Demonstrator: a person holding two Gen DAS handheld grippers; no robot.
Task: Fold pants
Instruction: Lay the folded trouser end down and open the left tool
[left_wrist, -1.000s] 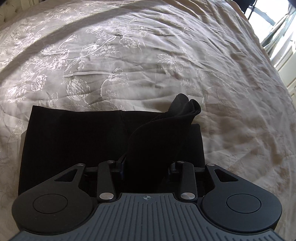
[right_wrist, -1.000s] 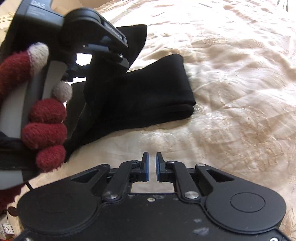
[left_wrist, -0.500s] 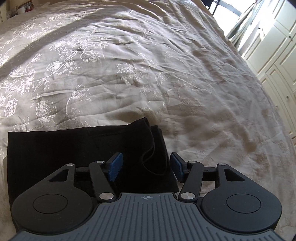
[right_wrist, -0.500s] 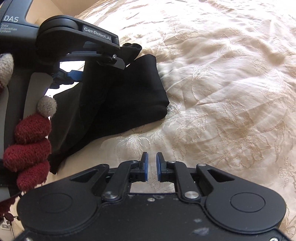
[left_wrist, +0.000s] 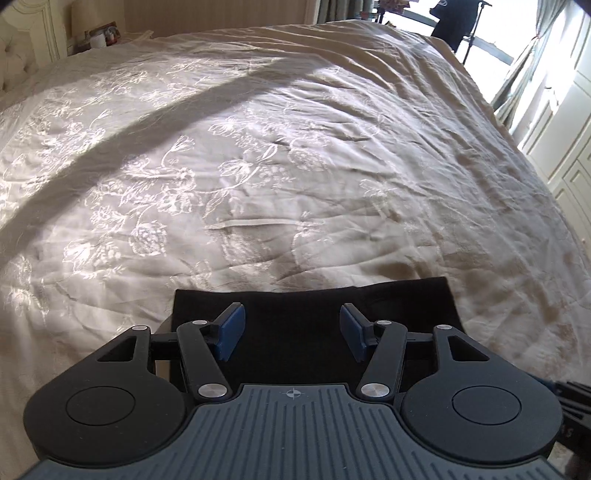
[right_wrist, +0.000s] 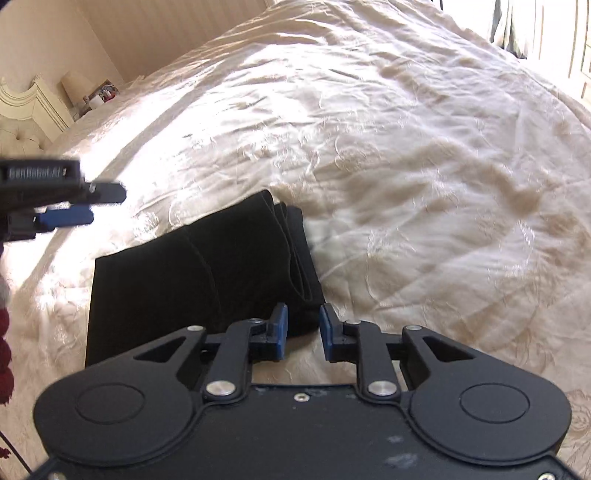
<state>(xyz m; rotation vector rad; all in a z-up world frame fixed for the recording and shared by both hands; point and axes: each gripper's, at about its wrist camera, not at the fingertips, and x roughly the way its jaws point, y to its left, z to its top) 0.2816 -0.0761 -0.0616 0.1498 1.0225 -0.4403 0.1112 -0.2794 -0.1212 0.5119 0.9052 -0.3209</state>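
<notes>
Bed (left_wrist: 295, 147): wide, takes up nearly the whole room as seen from both wrists. Covered by a cream bedspread (right_wrist: 406, 166) with a woven flower pattern, creased, sunlit in patches, one long band of shadow running across it in the left view.

Far end: tufted headboard (right_wrist: 18, 136) and a bedside stand with a lamp (right_wrist: 75, 86) and small items, too small to make out. White panelled cupboard doors (left_wrist: 565, 147) along the right-hand side.

Pants (right_wrist: 207, 266): black, folded into a compact rectangle, lying flat on the bedspread near the bed's near edge. Stacked layers show along the right edge of the bundle.

Left hand-held gripper (left_wrist: 291, 326): hovers above the pants, blue pads set well apart, nothing between them but the cloth lying below. Its jaws have just been opening. Also visible from the side at the left border of the right view.

Right hand-held gripper (right_wrist: 303, 332): jaws a narrow gap apart and just been opening, poised over the near right corner of the pants; pads probably clear of the cloth, though the angle makes that hard to judge.

Red knitted glove (right_wrist: 4, 354): sliver at the left edge.
</notes>
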